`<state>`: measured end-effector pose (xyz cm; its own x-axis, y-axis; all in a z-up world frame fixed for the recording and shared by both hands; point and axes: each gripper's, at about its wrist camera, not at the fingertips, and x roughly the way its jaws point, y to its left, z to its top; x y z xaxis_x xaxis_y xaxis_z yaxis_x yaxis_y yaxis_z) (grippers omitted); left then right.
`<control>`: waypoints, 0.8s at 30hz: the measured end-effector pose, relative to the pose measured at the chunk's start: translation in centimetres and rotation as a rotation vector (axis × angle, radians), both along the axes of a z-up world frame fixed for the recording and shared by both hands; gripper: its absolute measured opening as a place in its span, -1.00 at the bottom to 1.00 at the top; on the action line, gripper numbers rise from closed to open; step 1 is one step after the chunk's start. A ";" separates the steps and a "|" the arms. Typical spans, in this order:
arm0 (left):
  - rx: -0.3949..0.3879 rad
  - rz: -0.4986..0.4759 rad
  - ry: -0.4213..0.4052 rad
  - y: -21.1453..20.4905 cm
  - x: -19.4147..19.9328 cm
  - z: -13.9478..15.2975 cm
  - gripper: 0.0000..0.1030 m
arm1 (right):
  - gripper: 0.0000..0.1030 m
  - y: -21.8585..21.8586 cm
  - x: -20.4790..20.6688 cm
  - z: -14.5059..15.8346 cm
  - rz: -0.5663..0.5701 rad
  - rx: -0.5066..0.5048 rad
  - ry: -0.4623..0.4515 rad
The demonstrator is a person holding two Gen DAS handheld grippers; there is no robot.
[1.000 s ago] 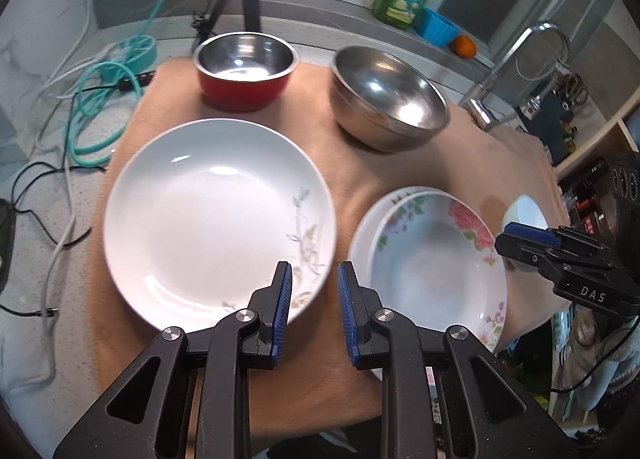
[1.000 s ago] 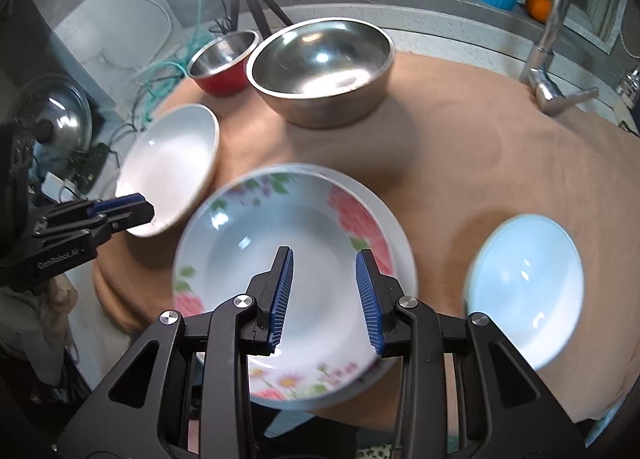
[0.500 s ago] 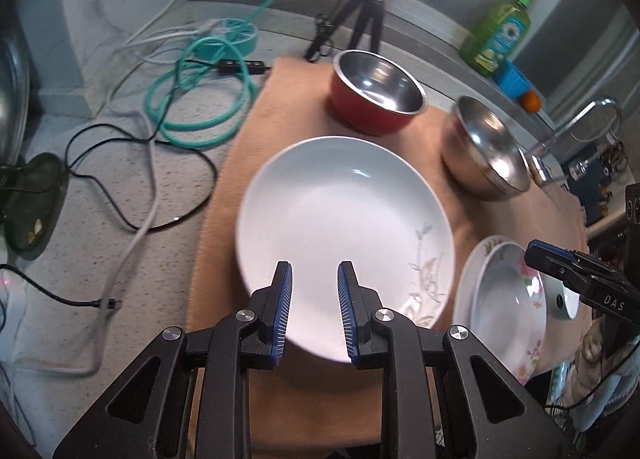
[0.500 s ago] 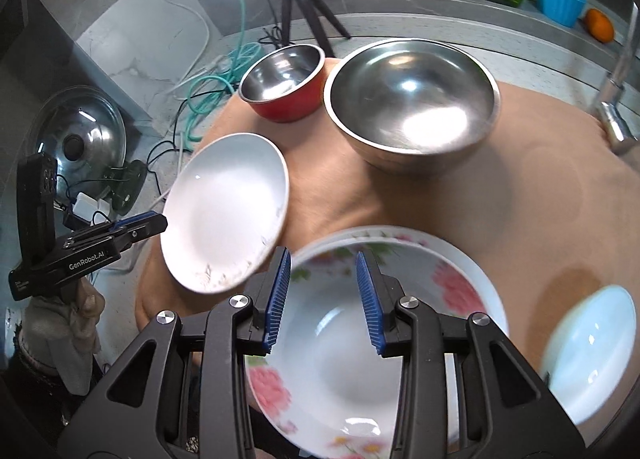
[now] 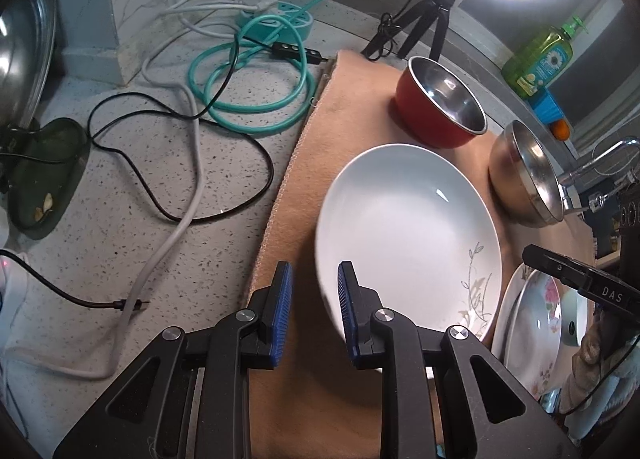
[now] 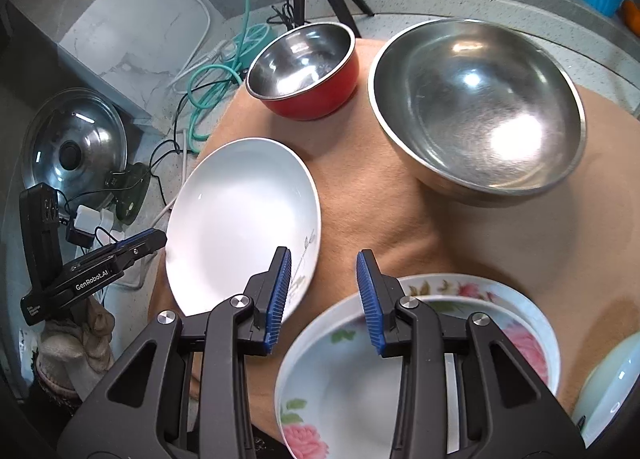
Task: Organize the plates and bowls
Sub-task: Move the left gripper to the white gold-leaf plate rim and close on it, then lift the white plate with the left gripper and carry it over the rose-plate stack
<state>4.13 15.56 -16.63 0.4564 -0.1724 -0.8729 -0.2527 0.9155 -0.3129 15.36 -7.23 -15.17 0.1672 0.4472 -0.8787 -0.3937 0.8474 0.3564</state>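
Our left gripper (image 5: 314, 301) hangs with jaws slightly apart and empty, over the near left rim of the white plate (image 5: 408, 235) at frame centre. Our right gripper (image 6: 322, 293), also open and empty, straddles the mat (image 6: 400, 203) between that plate and the floral plates (image 6: 420, 375) at lower right.

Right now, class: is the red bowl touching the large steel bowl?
Apart. The right wrist view shows a strip of tan mat between the red bowl and the large steel bowl.
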 end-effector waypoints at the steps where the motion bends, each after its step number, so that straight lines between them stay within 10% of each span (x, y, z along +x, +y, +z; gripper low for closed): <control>1: -0.002 0.001 0.002 0.1 0.1 -0.2 -0.59 | -0.37 0.2 0.2 -0.2 0.001 -0.004 0.001; 24: -0.046 -0.034 0.001 0.3 1.3 -1.3 -0.85 | -0.84 2.6 1.9 -3.3 0.031 -0.043 0.053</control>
